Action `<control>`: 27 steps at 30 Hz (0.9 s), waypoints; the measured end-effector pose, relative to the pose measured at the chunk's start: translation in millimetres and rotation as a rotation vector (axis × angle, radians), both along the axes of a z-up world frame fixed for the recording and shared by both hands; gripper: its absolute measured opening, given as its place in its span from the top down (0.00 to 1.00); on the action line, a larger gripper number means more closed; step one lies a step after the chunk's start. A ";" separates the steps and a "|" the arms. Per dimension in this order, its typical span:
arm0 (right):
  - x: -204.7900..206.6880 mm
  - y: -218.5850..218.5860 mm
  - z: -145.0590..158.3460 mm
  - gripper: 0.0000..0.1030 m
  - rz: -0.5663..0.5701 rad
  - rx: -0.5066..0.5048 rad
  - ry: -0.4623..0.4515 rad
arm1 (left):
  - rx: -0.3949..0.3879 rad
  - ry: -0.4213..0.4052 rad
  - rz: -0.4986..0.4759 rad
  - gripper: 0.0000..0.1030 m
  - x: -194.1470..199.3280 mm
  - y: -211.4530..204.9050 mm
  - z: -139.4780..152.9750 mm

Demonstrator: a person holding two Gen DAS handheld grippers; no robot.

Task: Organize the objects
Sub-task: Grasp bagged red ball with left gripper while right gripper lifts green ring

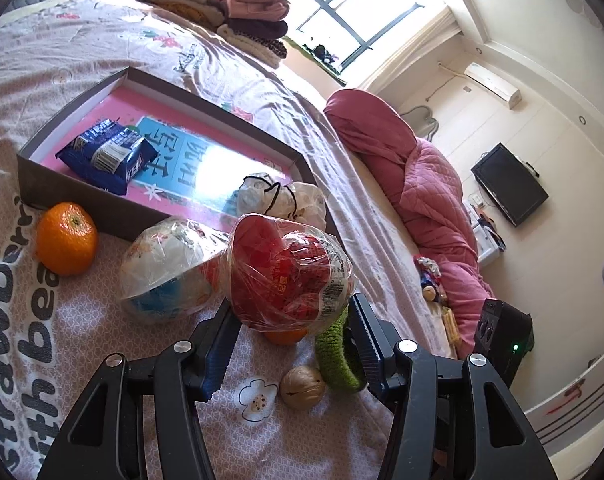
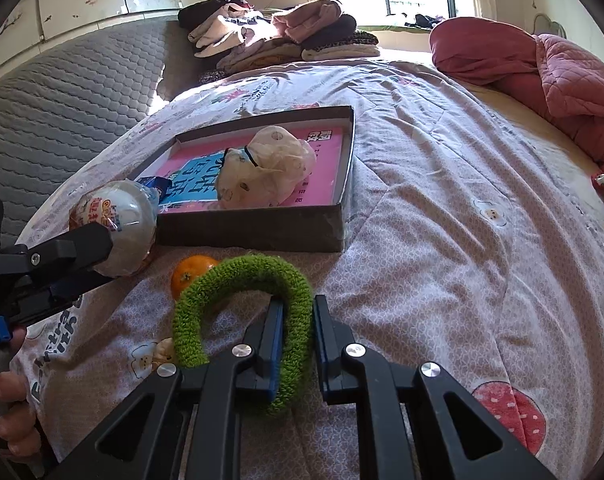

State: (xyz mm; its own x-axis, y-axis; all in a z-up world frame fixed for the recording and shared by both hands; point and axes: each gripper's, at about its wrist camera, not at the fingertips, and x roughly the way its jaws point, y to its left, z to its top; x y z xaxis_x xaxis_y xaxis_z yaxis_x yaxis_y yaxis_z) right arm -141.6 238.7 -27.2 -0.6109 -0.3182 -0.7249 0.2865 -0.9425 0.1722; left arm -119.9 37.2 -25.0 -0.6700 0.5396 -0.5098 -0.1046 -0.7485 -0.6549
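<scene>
- your left gripper is closed on the red wrapped egg, pads against its two sides, and the egg seems lifted a little off the bedsheet.
- the open box lies ahead and to the left of this egg, its near wall just behind the white wrapped egg; i judge the egg must pass over that wall.
- your right gripper is clenched on the green knitted ring, whose loop stands left of the jaws; the box is straight ahead of it.
- the left gripper points down at a slant; the right points down more steeply.
</scene>
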 end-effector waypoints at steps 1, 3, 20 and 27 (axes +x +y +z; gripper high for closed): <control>0.8 -0.2 1.6 0.86 0.001 -0.003 0.006 | -0.003 0.003 0.004 0.45 2.5 -3.0 1.4; 1.8 -0.6 4.5 0.86 0.002 -0.004 0.017 | -0.006 0.011 0.005 0.45 3.9 -4.7 4.5; 17.8 -7.6 66.5 0.87 0.019 -0.036 0.195 | -0.110 0.120 0.047 0.45 18.9 -20.3 44.9; 14.3 -17.8 85.4 0.87 0.030 -0.015 0.247 | -0.139 0.138 0.070 0.45 14.9 -33.8 53.6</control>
State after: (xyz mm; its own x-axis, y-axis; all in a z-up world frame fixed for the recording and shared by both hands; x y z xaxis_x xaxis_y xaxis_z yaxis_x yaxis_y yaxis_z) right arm -127.3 221.0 58.2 -0.7588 -0.3487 -0.5501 0.3497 -0.9307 0.1075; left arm -104.9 3.3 28.7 -0.7721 0.4200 -0.4769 -0.1303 -0.8391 -0.5281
